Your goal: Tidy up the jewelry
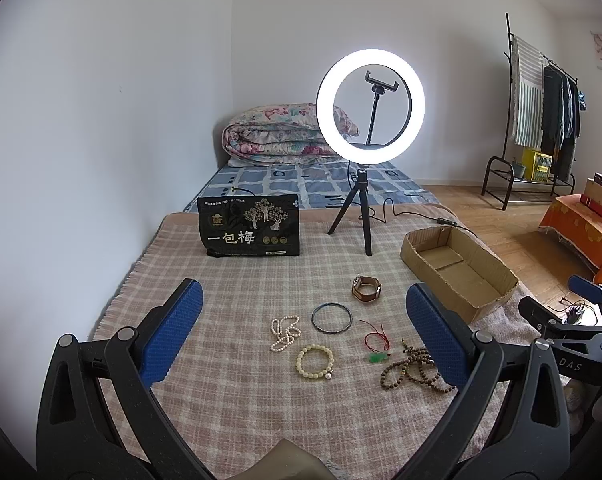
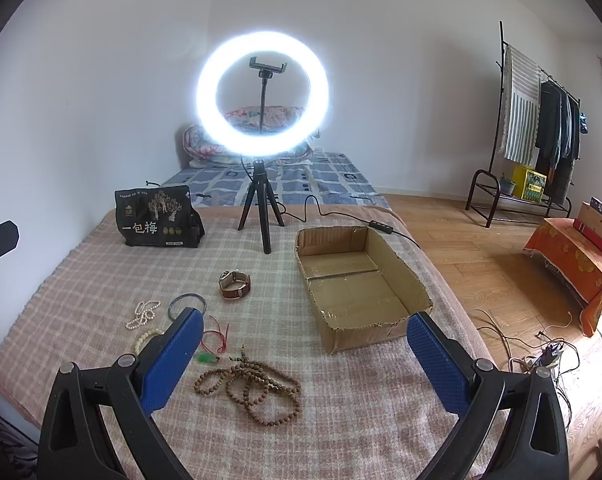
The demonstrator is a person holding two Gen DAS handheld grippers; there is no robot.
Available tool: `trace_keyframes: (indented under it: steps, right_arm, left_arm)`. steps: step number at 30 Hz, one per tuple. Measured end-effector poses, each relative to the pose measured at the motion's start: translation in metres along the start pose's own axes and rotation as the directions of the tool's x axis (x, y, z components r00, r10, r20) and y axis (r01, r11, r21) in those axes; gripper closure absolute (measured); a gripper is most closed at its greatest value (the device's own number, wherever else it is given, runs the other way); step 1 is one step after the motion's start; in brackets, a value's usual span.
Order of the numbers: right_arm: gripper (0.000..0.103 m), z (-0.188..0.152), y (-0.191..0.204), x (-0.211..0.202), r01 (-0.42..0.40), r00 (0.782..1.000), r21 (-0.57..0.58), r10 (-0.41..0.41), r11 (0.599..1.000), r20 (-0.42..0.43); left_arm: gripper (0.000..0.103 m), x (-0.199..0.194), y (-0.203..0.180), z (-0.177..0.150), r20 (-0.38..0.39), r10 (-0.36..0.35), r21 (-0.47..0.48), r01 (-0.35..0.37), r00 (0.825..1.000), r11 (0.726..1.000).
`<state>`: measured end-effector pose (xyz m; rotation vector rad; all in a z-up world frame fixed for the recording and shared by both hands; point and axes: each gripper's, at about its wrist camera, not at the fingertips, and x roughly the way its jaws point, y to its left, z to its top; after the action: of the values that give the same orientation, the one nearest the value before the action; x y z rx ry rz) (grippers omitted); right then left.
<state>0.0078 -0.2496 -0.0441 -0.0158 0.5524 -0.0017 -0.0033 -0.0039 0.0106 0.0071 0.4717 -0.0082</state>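
Note:
Jewelry lies on a plaid blanket (image 1: 241,280): a brown-strap watch (image 1: 365,289) (image 2: 234,284), a dark bangle (image 1: 331,318) (image 2: 187,303), a white pearl necklace (image 1: 285,332) (image 2: 143,314), a cream bead bracelet (image 1: 315,361) (image 2: 145,338), a red cord with a green pendant (image 1: 377,344) (image 2: 213,344) and brown wooden prayer beads (image 1: 411,370) (image 2: 253,390). An open cardboard box (image 1: 457,270) (image 2: 361,280) stands to their right. My left gripper (image 1: 303,320) is open above the jewelry. My right gripper (image 2: 305,348) is open above the prayer beads and the box's near corner.
A lit ring light on a tripod (image 1: 370,98) (image 2: 263,92) stands behind the jewelry, its cable (image 2: 341,216) running behind the box. A black snack bag (image 1: 250,226) (image 2: 157,218) stands at back left. A folded quilt (image 1: 285,136), clothes rack (image 2: 537,128) and floor cables (image 2: 541,348) lie beyond.

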Motion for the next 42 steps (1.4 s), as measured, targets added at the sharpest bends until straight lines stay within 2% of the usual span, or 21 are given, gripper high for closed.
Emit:
trace_keyframes:
  steps: [32, 36, 42]
  right_arm:
    - [0.0, -0.005, 0.001, 0.003, 0.002, 1.0, -0.004, -0.002, 1.0, -0.013]
    - [0.0, -0.008, -0.001, 0.005, 0.004, 1.0, 0.001, -0.004, 1.0, -0.019]
    - [0.0, -0.015, -0.006, 0.015, -0.008, 0.997, 0.007, 0.009, 1.0, -0.073]
  left_arm:
    - [0.0, 0.002, 0.003, -0.002, -0.009, -0.003, -0.004, 0.003, 1.0, 1.0]
    - [0.0, 0.013, 0.012, -0.004, -0.041, -0.005, -0.011, 0.004, 0.999, 1.0]
    - [0.0, 0.043, 0.029, -0.008, -0.152, 0.003, -0.027, -0.007, 0.988, 1.0]
